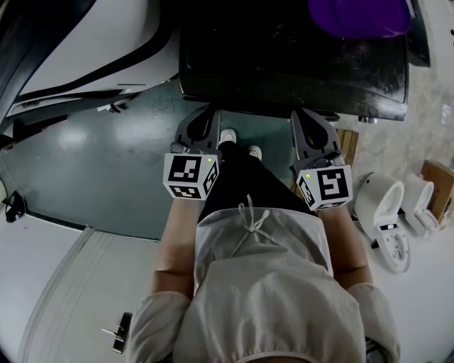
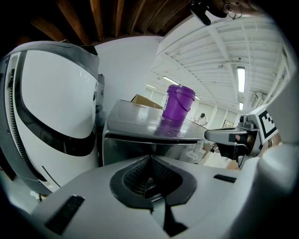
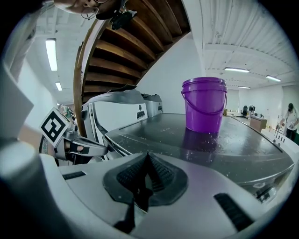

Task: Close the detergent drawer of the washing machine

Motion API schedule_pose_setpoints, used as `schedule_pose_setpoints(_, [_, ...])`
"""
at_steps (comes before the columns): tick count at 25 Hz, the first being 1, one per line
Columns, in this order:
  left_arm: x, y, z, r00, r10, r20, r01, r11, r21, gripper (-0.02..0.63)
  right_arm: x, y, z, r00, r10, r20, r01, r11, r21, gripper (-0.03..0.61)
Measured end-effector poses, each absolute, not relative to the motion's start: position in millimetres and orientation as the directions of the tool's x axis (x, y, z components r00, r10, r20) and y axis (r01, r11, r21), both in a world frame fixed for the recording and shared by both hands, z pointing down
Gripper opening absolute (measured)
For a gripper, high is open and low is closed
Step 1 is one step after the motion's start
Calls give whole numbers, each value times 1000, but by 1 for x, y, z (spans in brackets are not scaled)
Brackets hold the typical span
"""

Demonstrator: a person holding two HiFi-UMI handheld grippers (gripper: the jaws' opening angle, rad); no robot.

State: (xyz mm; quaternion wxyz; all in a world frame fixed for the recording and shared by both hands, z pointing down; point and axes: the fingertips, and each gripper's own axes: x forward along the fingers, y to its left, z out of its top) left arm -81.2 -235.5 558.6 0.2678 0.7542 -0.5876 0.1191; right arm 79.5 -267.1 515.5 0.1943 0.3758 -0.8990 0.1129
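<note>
The washing machine (image 1: 284, 64) is a dark grey box ahead of me, and a purple bucket (image 1: 358, 15) stands on its lid. I cannot make out its detergent drawer in any view. My left gripper (image 1: 201, 133) and right gripper (image 1: 313, 131) hang side by side just short of the machine's near edge, at waist height. Both are shut with nothing between the pads. The left gripper view shows the machine's front (image 2: 140, 144) past my left gripper (image 2: 149, 161). In the right gripper view, my right gripper (image 3: 147, 156) points over the speckled lid (image 3: 224, 144) toward the bucket (image 3: 204, 103).
A large white curved shell with a black band (image 1: 85, 49) stands left of the machine. White ceramic fixtures (image 1: 386, 213) and a cardboard box (image 1: 440, 184) sit on the floor to the right. The floor (image 1: 92, 177) under me is green. A wooden stair underside (image 3: 126, 51) rises overhead.
</note>
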Motion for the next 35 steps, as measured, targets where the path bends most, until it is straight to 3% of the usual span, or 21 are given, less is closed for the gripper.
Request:
schedule_pose_setpoints(19, [-85, -249, 560, 246, -843, 478, -946, -101, 309, 18, 79, -281, 507, -627, -664, 409, -745, 663, -66, 6])
schedule_pose_setpoints(27, [-88, -244, 546, 263, -835, 484, -953, -146, 266, 18, 78, -273, 490, -635, -657, 406, -732, 680, -44, 6])
schedule_pose_setpoints(35, [-76, -241, 457, 350, -849, 396, -935, -289, 207, 18, 74, -267, 437, -678, -648, 348, -696, 718, -20, 5])
